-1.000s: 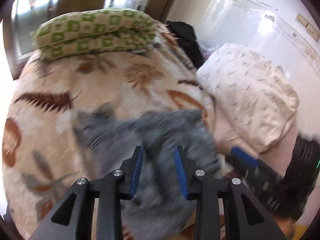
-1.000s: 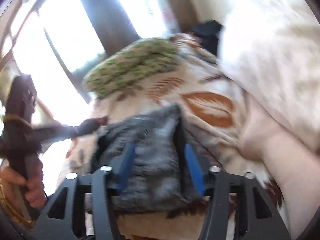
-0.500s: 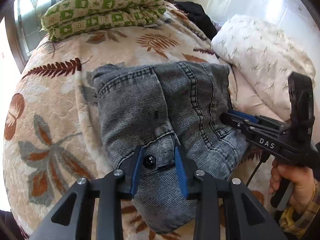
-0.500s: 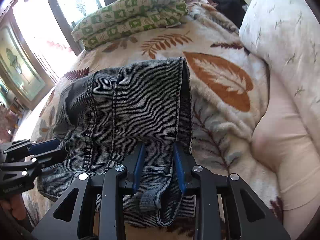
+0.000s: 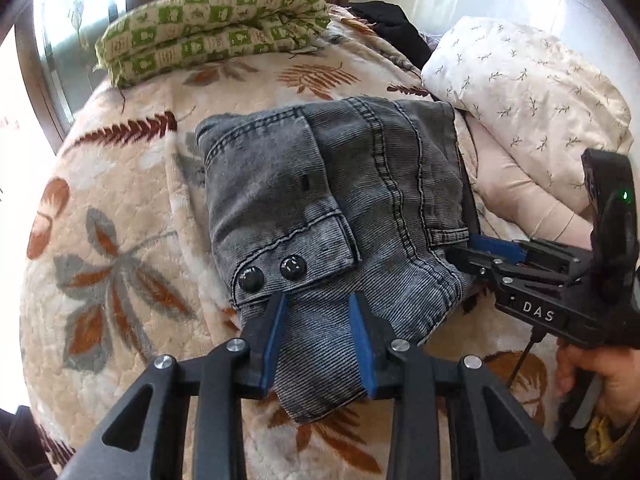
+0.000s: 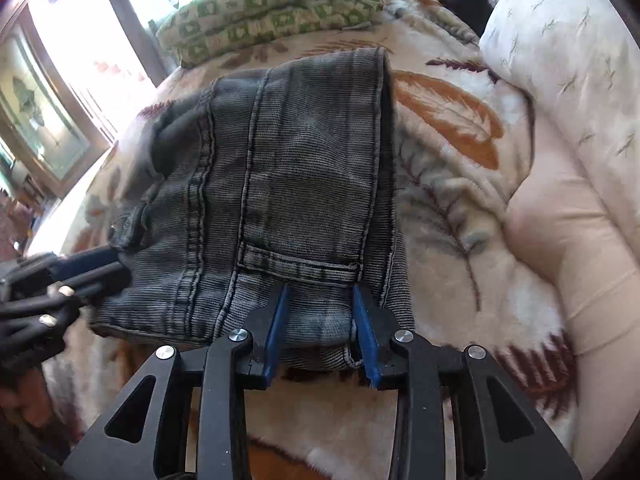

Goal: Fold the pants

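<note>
Pants, grey denim, lie folded into a chunky bundle on the bed, on top of a leaf-print blanket. From my left wrist cam: a green checkered pillow sits up by the window, a white sprigged pillow is off to the right, and something black is bunched between them. The bundle runs long-ways away from me, with the two-button flap at my end. My left gripper has its fingers spread, blue pads either side of the near hem, not pinching it. My right gripper pokes in at the bundle's right edge; can't tell its finger state from here.

Right wrist cam: same pants, seams running away toward the green pillow. My right gripper is parted too, straddling the near edge under a pocket seam. The left gripper shows blurred at the left edge, partly cut off.
</note>
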